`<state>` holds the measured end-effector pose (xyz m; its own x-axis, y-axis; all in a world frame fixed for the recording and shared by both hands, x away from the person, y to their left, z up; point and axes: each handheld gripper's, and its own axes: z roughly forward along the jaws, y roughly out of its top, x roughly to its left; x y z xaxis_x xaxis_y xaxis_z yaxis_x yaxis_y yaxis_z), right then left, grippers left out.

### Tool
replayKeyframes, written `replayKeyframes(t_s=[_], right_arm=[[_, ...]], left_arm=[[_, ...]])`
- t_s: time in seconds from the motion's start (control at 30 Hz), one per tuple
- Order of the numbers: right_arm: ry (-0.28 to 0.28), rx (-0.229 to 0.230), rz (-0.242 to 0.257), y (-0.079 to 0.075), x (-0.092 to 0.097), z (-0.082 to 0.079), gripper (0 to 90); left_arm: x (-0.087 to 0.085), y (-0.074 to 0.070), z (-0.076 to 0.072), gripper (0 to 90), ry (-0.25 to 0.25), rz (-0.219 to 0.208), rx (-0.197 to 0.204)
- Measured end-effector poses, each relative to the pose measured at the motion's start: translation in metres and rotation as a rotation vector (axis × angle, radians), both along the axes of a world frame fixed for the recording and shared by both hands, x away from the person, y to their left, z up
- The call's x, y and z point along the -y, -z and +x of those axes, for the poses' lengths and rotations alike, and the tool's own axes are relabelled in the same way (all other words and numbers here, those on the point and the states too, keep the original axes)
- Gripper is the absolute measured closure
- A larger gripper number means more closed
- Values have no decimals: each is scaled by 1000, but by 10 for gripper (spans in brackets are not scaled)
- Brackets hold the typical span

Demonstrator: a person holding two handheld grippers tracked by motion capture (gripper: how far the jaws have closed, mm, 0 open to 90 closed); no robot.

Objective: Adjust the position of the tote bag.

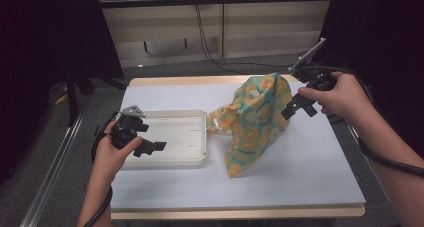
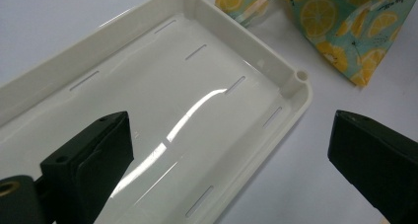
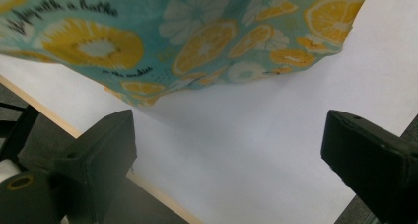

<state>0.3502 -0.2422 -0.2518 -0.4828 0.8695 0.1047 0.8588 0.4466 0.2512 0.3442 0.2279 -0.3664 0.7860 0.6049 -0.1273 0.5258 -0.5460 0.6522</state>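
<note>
On the pale counter (image 1: 300, 177) a lemon-print bag (image 1: 255, 122) stood slumped w/ one corner against the empty white tray (image 1: 192, 118), probably ready for loading. Right tool (image 1: 298, 105) hovered released just beside the bag; left tool (image 1: 150, 148), also released, hung over the tray, likely to steady it.

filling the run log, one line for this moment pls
left claw: open over tray | right claw: open beside lemon-print cloth | cloth: on table, outside tray

Lemon-print bag (image 3: 197, 41) cut off by top edge in right gripper view; black lettering only partly readable. White tray (image 2: 162, 110) runs off left edge in left gripper view.
</note>
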Motion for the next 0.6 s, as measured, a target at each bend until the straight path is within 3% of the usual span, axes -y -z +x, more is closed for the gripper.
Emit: replayKeyframes(t_s=[0.13, 0.37, 0.6], right_arm=[[14, 6, -12, -7, -4, 5, 62], [46, 8, 10, -17, -11, 13, 61], [49, 11, -10, -24, -20, 16, 64]], left_arm=[[2, 1, -1, 33, -9, -9, 6], [0, 1, 0, 32, -5, -12, -9], [2, 2, 1, 32, -2, -13, -14]])
